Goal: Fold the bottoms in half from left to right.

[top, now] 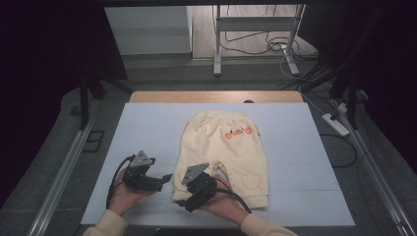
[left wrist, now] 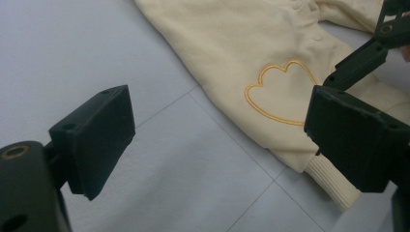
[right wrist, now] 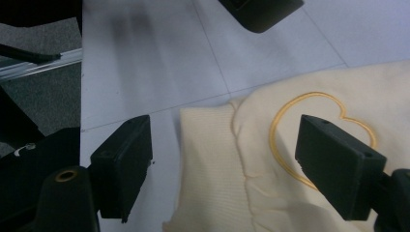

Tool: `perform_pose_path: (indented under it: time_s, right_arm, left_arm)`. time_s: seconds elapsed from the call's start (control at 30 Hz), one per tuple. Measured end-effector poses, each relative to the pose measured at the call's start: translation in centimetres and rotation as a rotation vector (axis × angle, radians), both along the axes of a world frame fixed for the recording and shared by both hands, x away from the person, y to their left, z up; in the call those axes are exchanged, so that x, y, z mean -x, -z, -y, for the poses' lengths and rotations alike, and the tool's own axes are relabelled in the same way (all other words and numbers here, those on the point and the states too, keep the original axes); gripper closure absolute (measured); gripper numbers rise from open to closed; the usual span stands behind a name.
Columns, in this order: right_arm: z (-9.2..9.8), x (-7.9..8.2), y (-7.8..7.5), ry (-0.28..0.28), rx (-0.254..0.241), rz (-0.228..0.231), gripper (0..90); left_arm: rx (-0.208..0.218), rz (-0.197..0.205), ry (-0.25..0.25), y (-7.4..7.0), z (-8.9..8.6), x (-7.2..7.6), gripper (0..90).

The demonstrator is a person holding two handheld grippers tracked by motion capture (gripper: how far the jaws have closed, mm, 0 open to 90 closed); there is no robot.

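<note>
A pair of small pale-yellow knit trousers (top: 223,155), with orange appliqués near the waistband and an outlined heart-like patch on each leg, lay flat on the light blue mat (top: 147,132), waistband away from the person. The right gripper (top: 191,200) hovered over the ribbed cuff (right wrist: 210,159) of the nearer-left leg, its jaws wide and straddling the cuff edge without pressing it; nothing was held. The left gripper (top: 166,179) waited just beside that leg over bare mat, jaws also wide and empty. The step looked like taking hold of the hem, probably for a fold; the next move would call for lowering and pinching the cuff. The hands hid part of the hem, and whether the right gripper's pads touched cloth was hard to judge.
</note>
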State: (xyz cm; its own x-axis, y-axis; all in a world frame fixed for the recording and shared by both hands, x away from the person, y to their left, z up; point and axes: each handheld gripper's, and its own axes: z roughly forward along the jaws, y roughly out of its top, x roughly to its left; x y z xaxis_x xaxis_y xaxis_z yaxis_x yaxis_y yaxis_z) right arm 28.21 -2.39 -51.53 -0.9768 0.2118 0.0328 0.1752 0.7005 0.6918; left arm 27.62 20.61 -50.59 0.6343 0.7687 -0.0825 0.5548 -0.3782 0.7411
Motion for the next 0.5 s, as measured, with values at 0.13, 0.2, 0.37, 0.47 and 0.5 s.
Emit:
perform_pose_path:
  time_s: [0.13,0.2,0.37,0.47,0.5]
  right_arm:
    - [-0.4,0.2,0.4,-0.009,0.027,0.004,23.6]
    - [-0.6,0.3,0.6,-0.013,0.037,0.006,24.6]
    - [-1.0,0.6,1.0,-0.023,0.077,0.034,29.5]
    - [-1.1,0.8,1.2,-0.019,0.091,0.05,30.9]
    - [-1.1,0.8,1.3,-0.023,0.098,0.064,32.1]
  left_arm:
    - [-0.001,0.0,0.001,0.0,0.0,0.0,10.5]
    - [-0.001,0.0,0.001,0.0,0.0,0.0,10.5]
    - [-0.001,0.0,0.001,0.0,0.0,0.0,10.6]
    - [0.0,-0.001,0.0,0.0,0.0,0.0,10.6]
    - [0.0,-0.001,0.0,0.0,0.0,0.0,10.6]
